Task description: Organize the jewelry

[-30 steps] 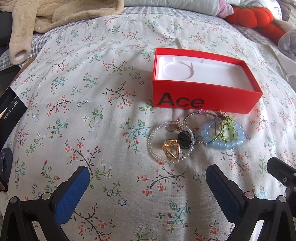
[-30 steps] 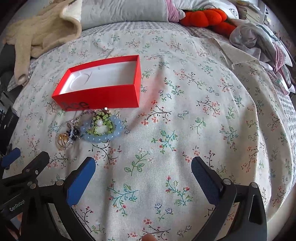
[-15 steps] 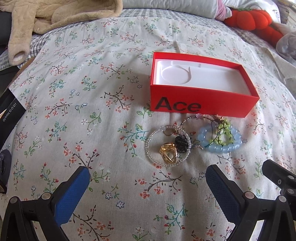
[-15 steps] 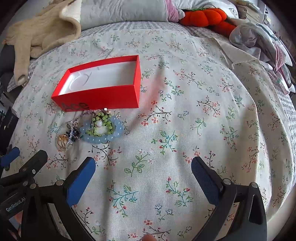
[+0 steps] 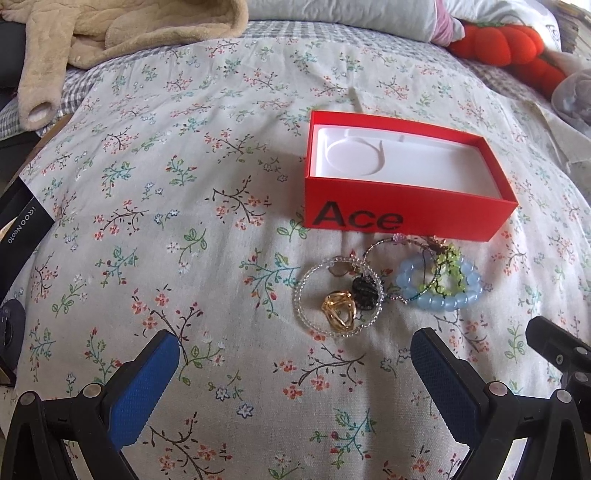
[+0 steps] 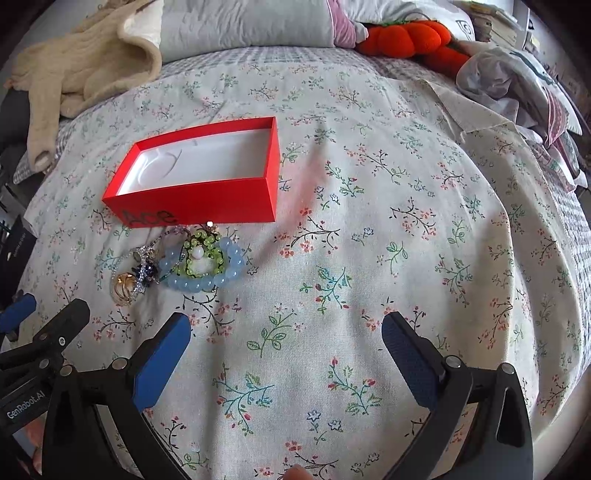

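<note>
An open red "Ace" box (image 5: 406,218) with a white insert lies on the floral bedspread; it also shows in the right wrist view (image 6: 199,201). In front of it lies a jewelry pile: a clear bead bracelet (image 5: 301,295) around a gold ornament (image 5: 340,314) and a dark charm (image 5: 365,291), a blue bead bracelet (image 5: 443,301) and a green bead piece (image 5: 448,262). The right wrist view shows the blue bracelet (image 6: 201,282) and gold ornament (image 6: 123,286). My left gripper (image 5: 295,358) is open, just short of the pile. My right gripper (image 6: 286,332) is open, right of the pile.
A beige fleece garment (image 5: 110,33) lies at the back left. An orange plush (image 5: 506,40) and pillows sit at the back. Crumpled clothes (image 6: 517,81) lie at the back right. A black box (image 5: 18,221) sits at the left bed edge.
The left gripper's view has pulled back a little and shifted, so the box and pile sit slightly lower and farther. The right gripper has barely moved. Both stay open.
</note>
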